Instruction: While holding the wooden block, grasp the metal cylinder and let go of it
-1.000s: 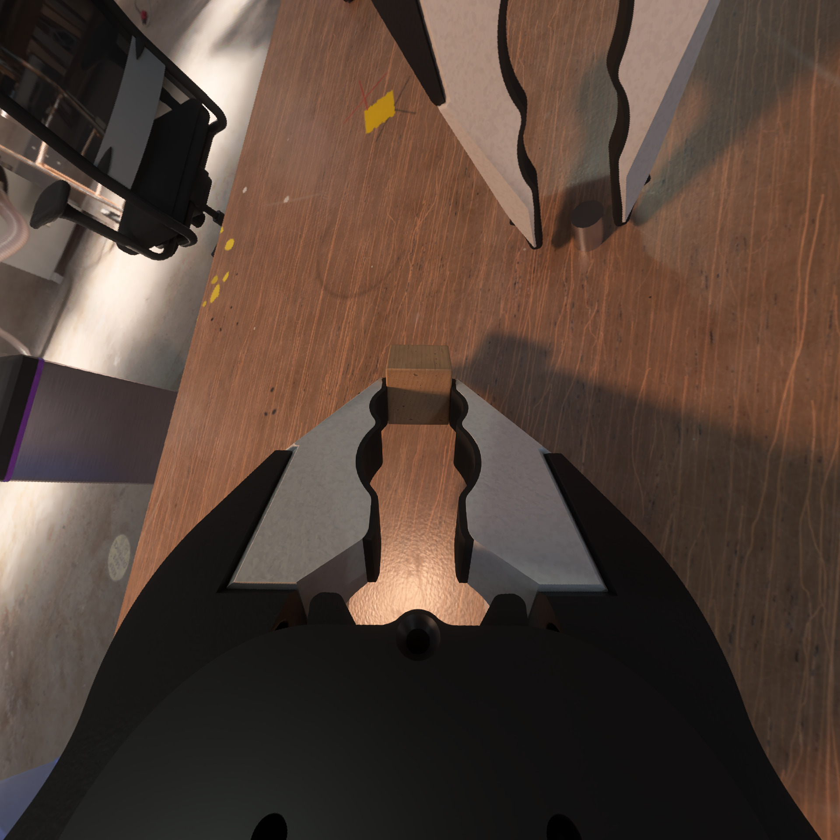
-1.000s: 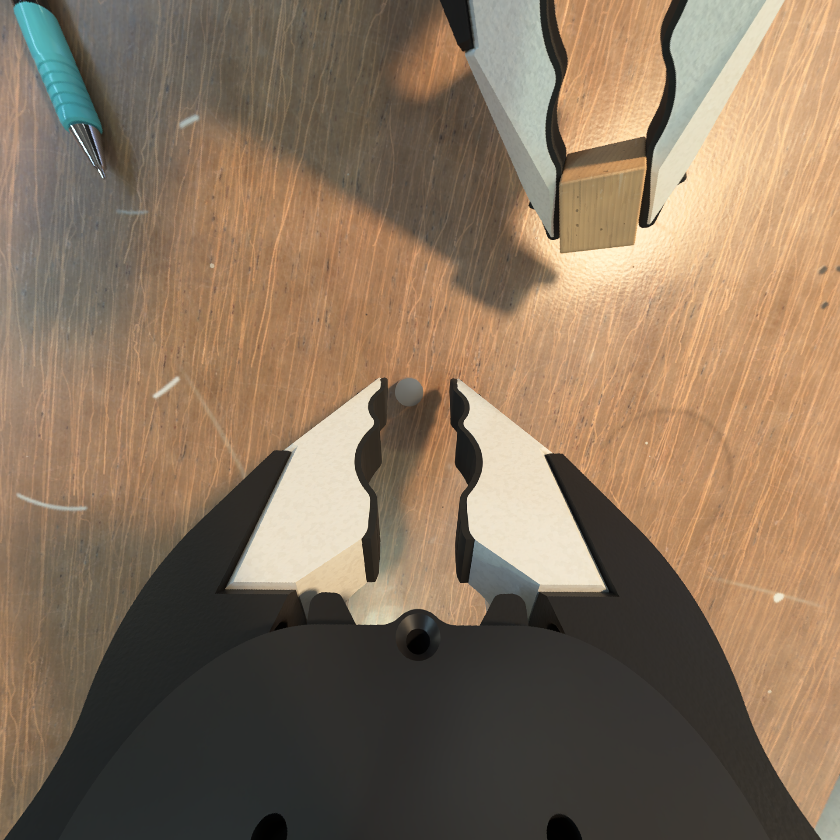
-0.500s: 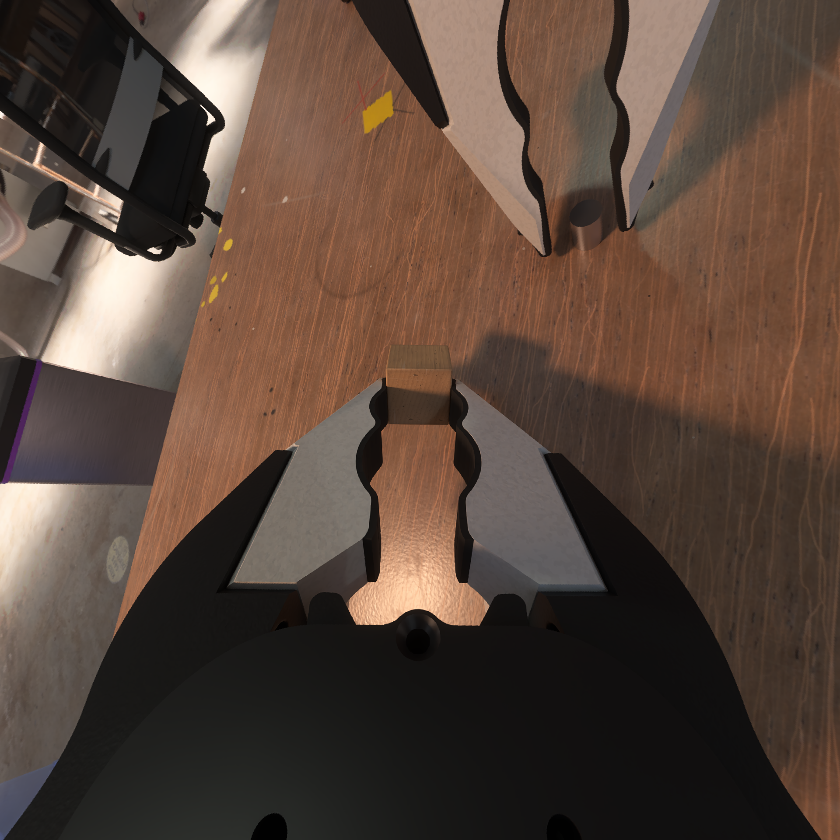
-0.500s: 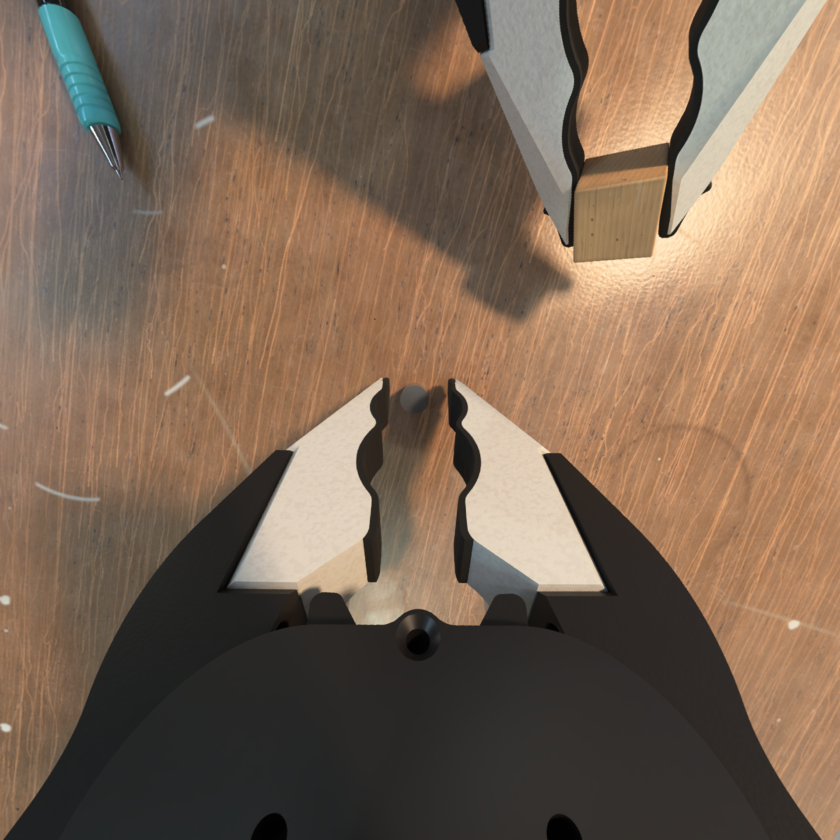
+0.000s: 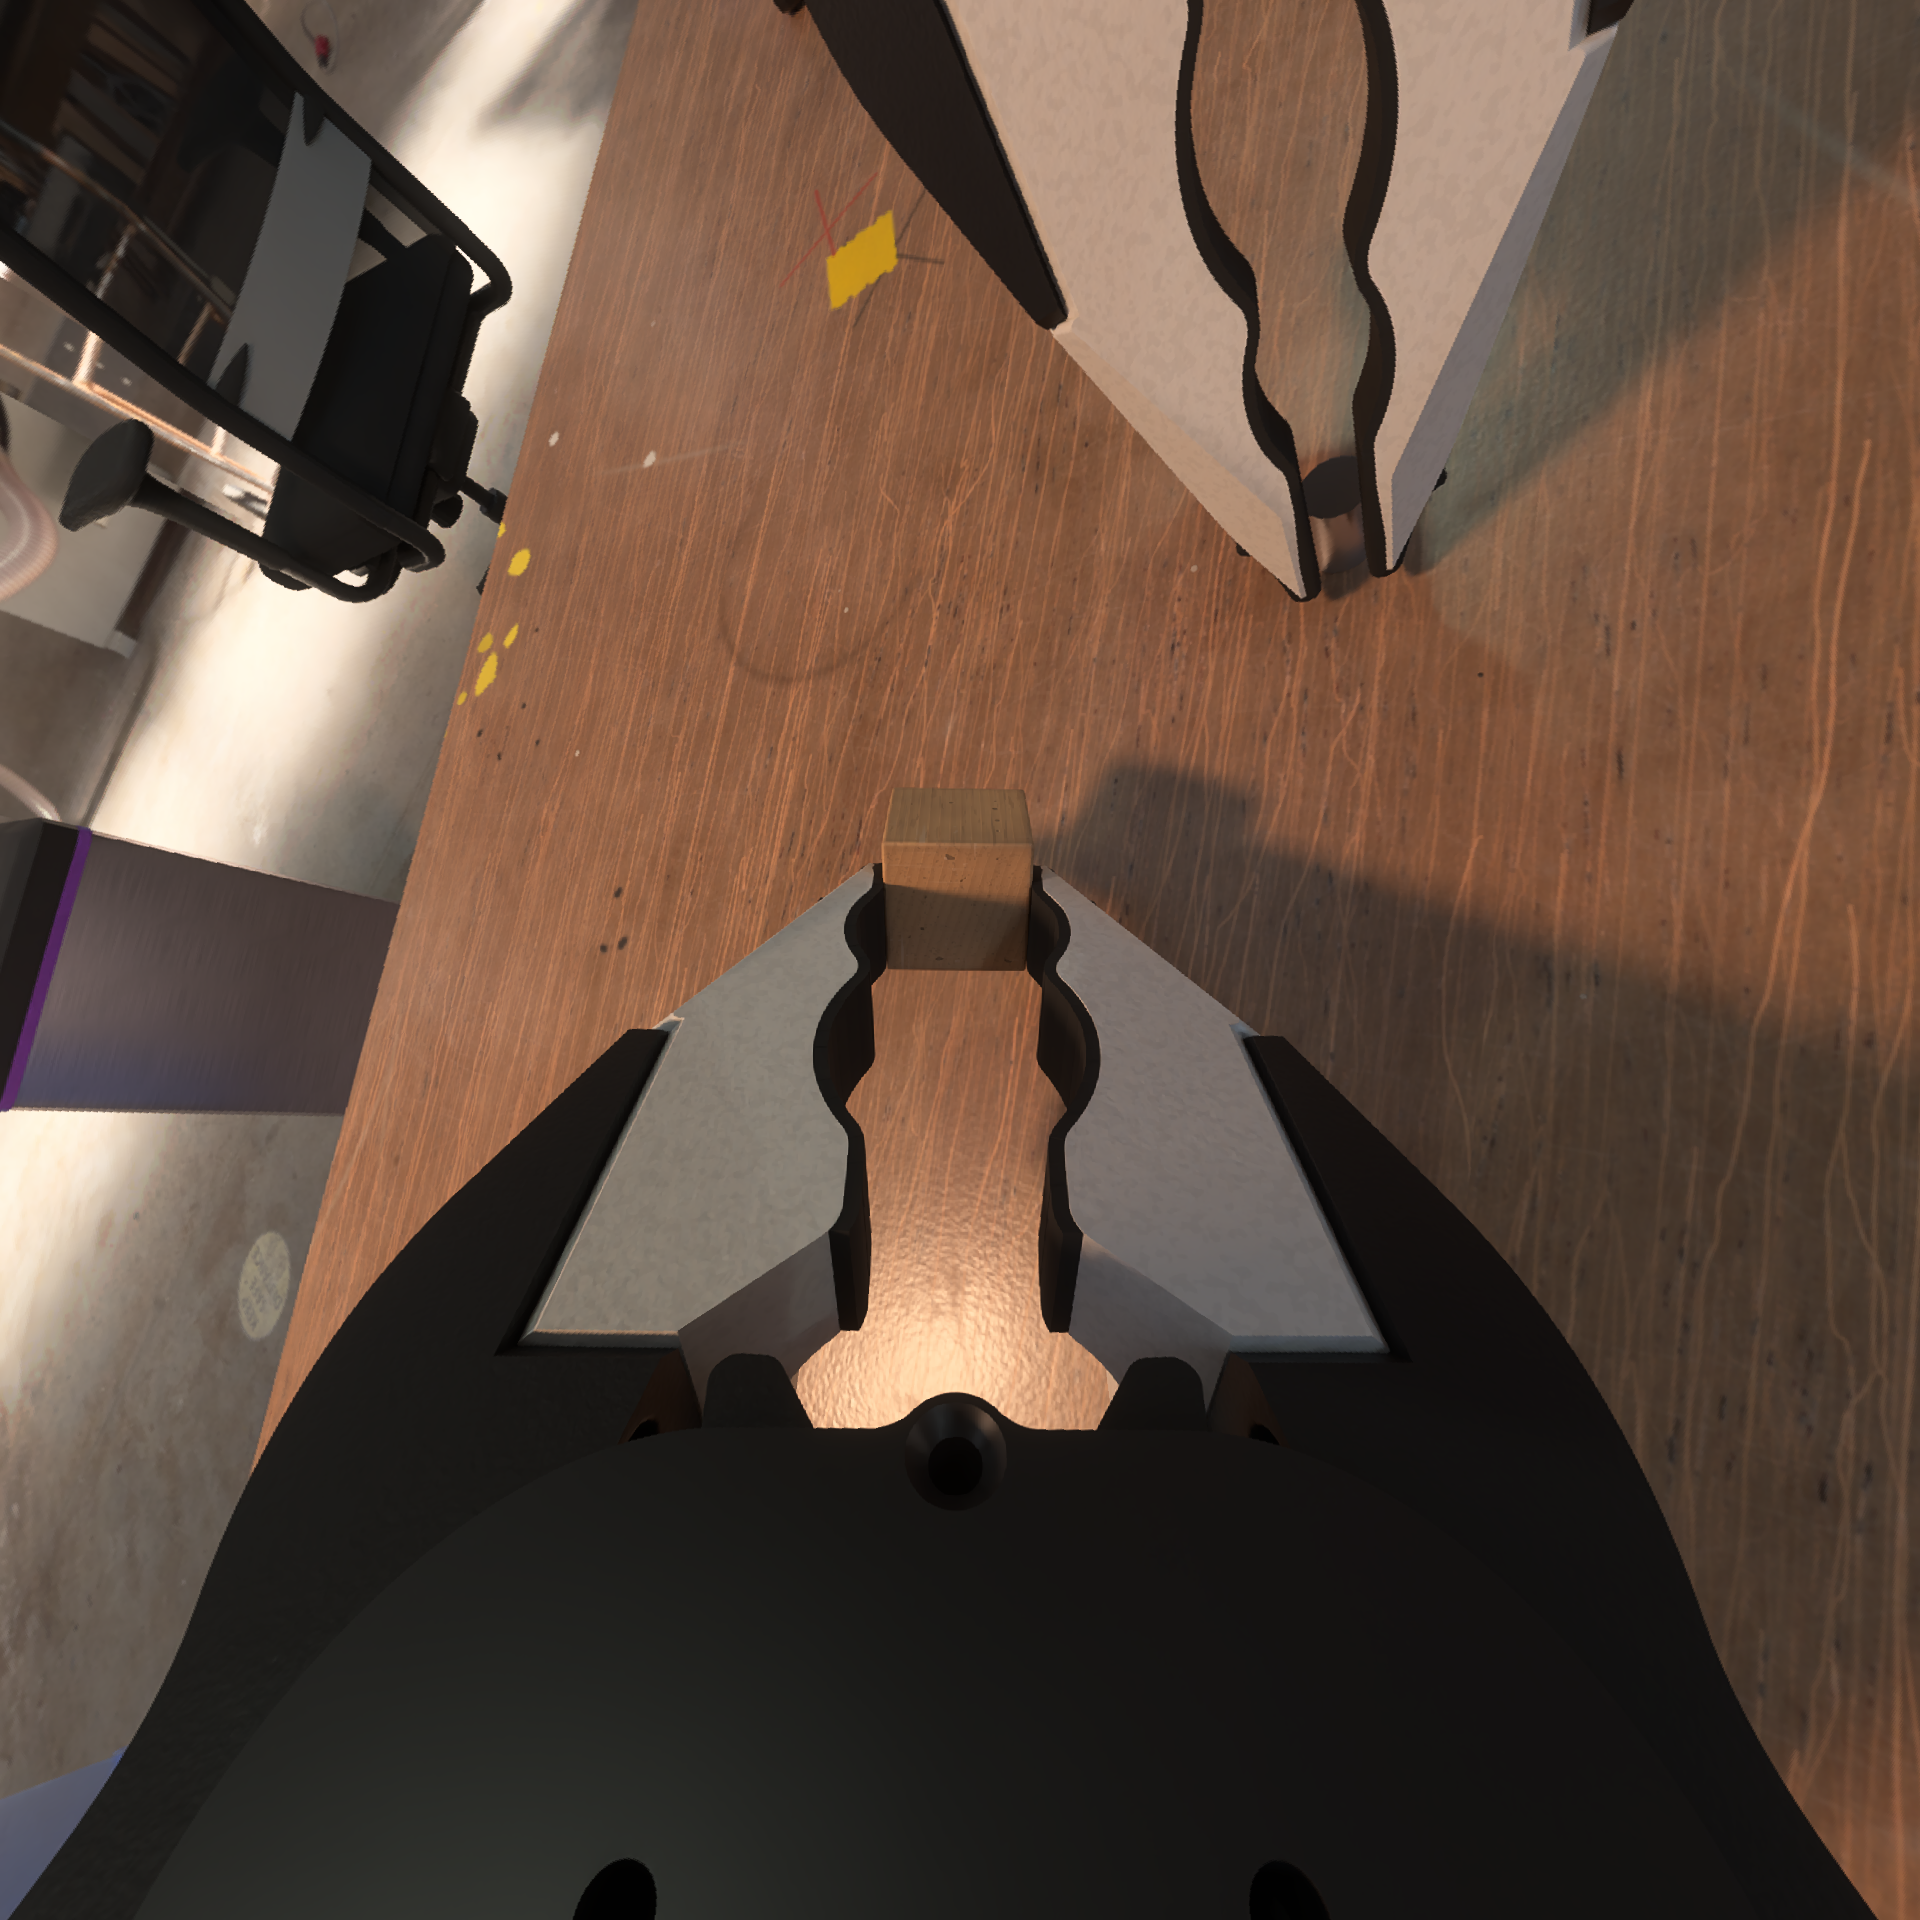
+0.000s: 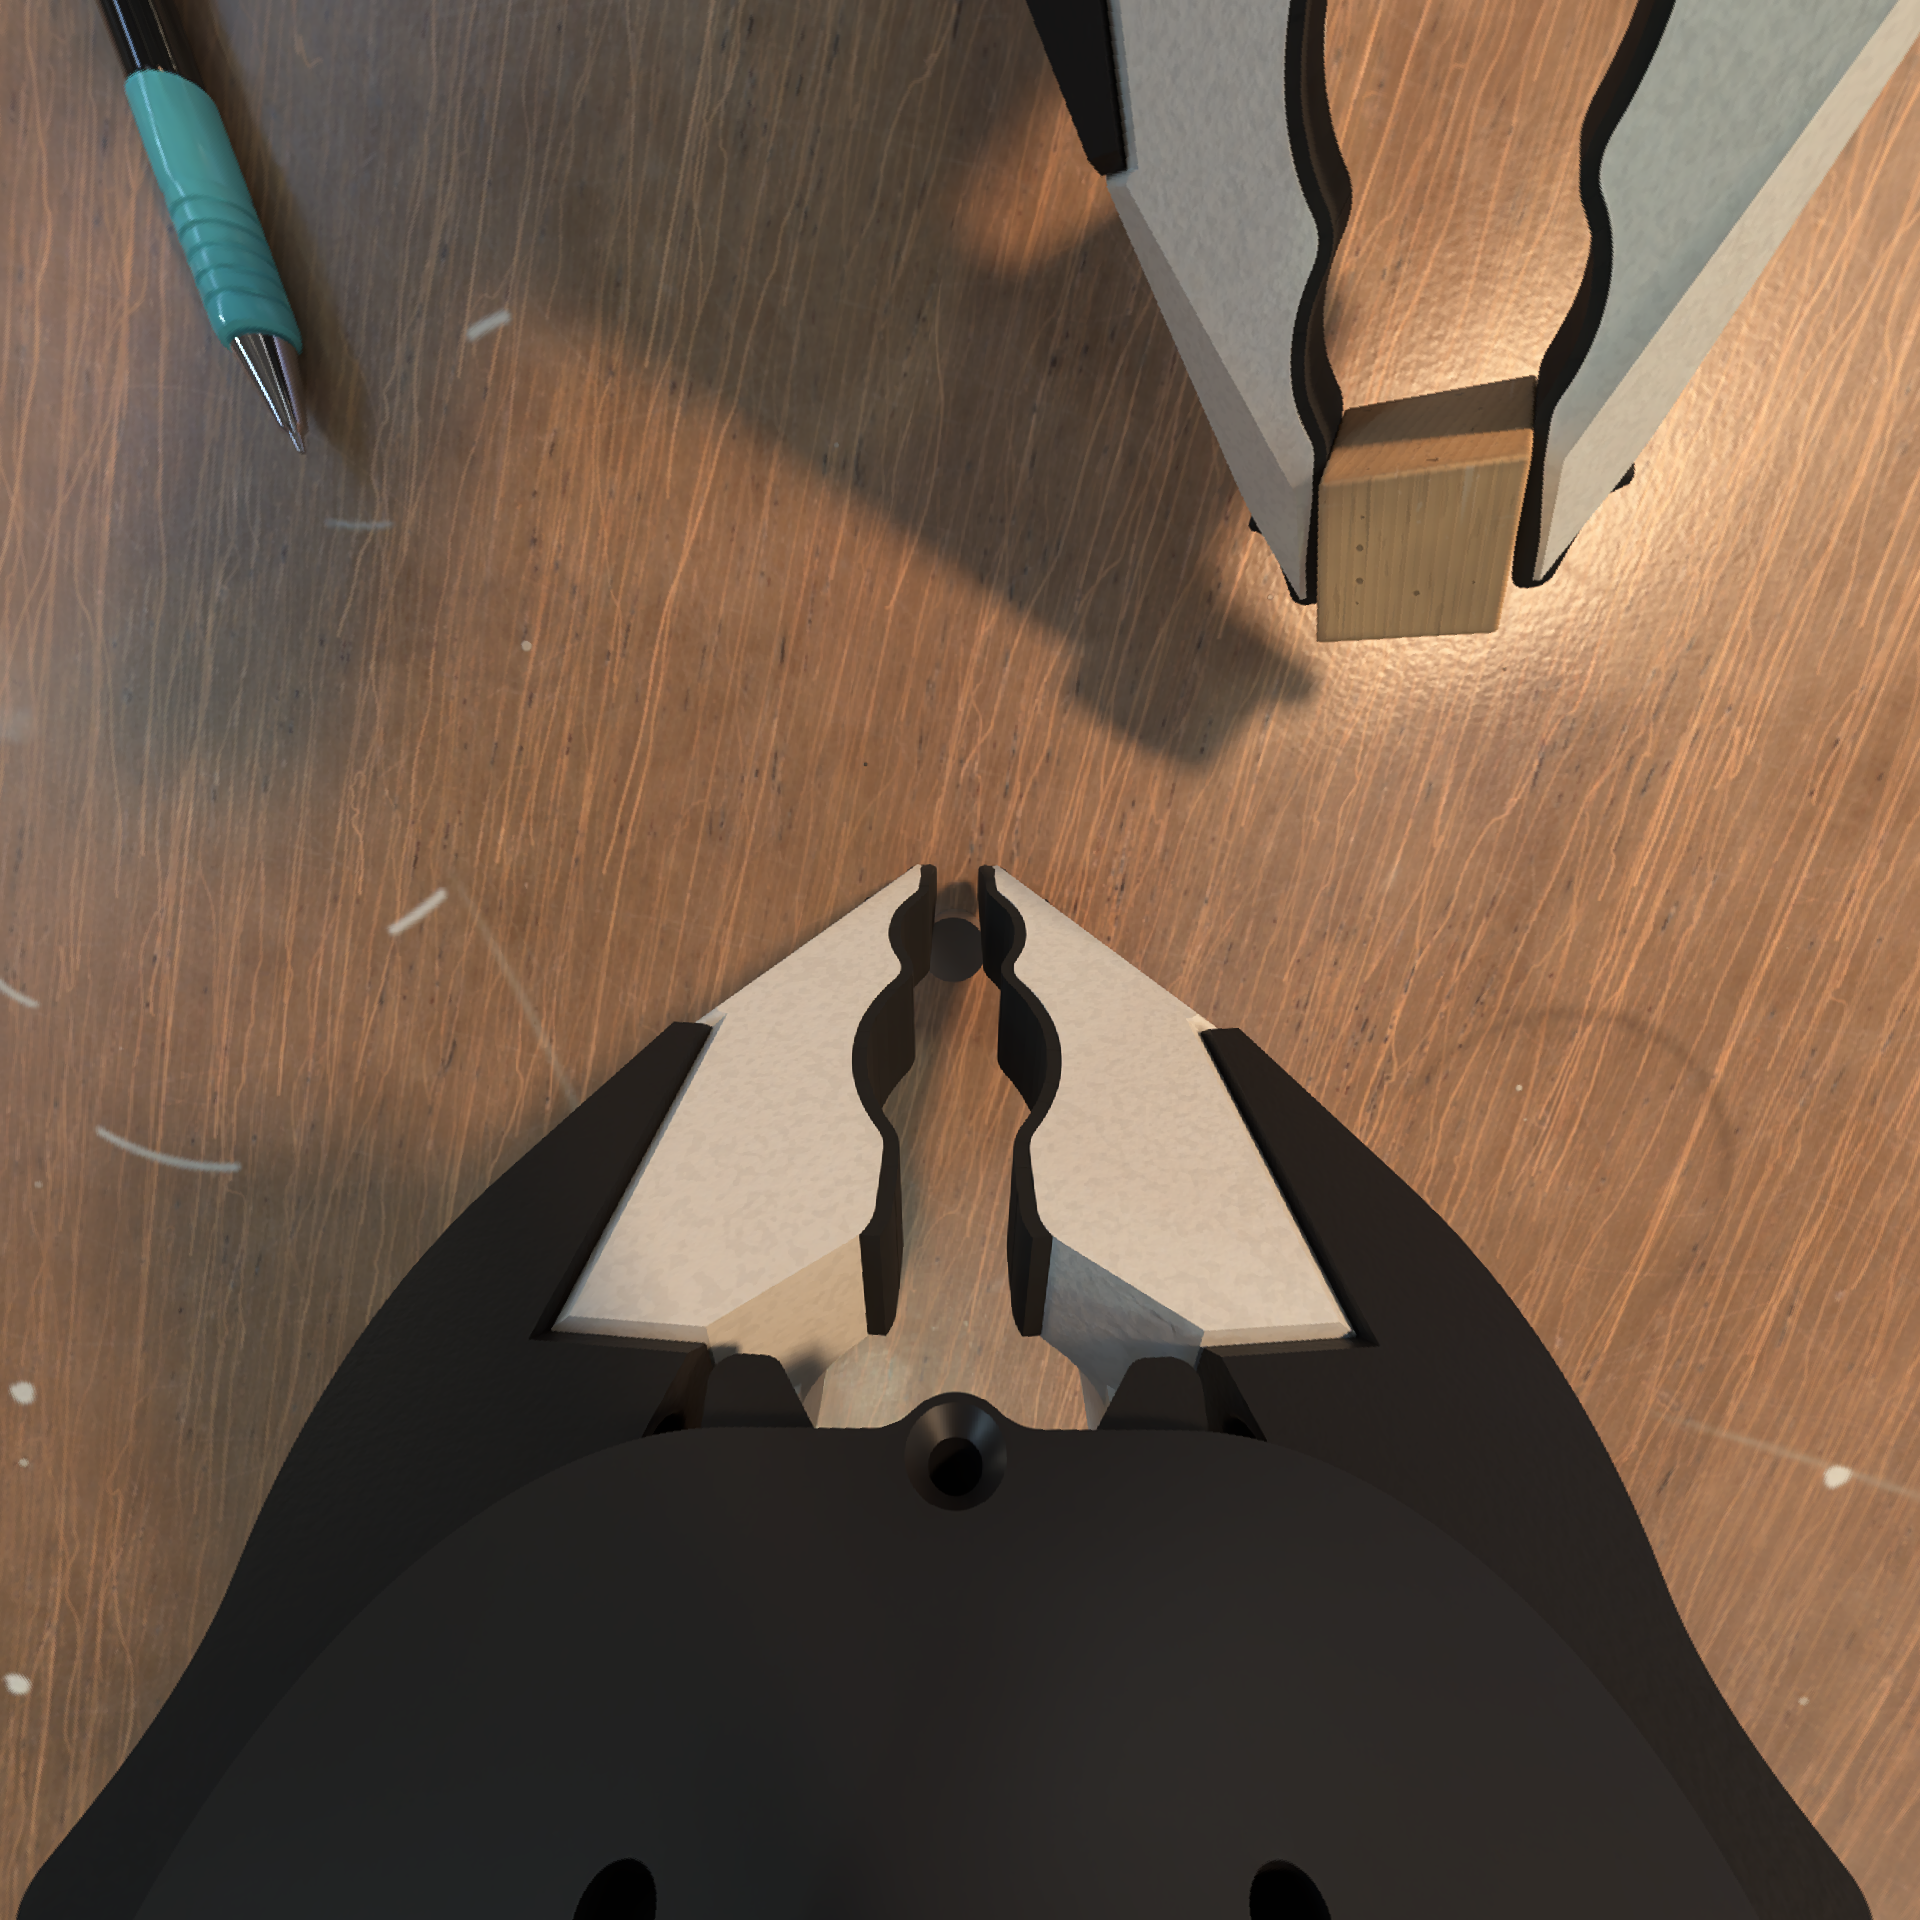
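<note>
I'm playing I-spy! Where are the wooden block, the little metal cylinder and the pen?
wooden block [image 5: 956, 894], left wrist view, top face.
metal cylinder [image 6: 956, 948], right wrist view, round top.
pen [image 6: 213, 234], right wrist view, teal grip.

workshop; paint-flecked wooden bench [image 5: 727, 831]

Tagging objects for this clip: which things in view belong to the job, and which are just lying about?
Job:
- wooden block, clamped in the left gripper
- metal cylinder, upright between the closed jaws of the right gripper

Lying about:
- teal-grip pen on the wooden table
- yellow scrap
- black cart beside the table
</note>
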You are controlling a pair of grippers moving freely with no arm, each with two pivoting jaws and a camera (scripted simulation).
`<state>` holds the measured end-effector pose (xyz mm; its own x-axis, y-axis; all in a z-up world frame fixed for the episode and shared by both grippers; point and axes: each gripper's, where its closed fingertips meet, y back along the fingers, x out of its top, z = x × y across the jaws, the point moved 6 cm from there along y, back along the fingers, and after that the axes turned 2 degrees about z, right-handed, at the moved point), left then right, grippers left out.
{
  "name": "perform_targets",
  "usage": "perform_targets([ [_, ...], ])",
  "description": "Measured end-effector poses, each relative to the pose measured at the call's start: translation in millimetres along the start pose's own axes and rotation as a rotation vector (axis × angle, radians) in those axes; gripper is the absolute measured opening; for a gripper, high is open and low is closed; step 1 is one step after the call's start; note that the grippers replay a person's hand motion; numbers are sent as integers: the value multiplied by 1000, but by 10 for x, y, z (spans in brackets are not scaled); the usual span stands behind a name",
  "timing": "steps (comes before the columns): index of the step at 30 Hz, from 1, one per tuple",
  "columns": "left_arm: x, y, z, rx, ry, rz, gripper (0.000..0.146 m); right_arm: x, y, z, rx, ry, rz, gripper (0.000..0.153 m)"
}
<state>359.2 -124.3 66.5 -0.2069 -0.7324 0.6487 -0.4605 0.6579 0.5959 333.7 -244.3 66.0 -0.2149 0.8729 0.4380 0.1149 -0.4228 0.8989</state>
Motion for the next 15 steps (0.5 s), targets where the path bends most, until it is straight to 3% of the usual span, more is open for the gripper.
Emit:
perform_targets([
  [15,16,6,16,-2,-11,24,26,-58,173,2,-85,-52,68,7],
])
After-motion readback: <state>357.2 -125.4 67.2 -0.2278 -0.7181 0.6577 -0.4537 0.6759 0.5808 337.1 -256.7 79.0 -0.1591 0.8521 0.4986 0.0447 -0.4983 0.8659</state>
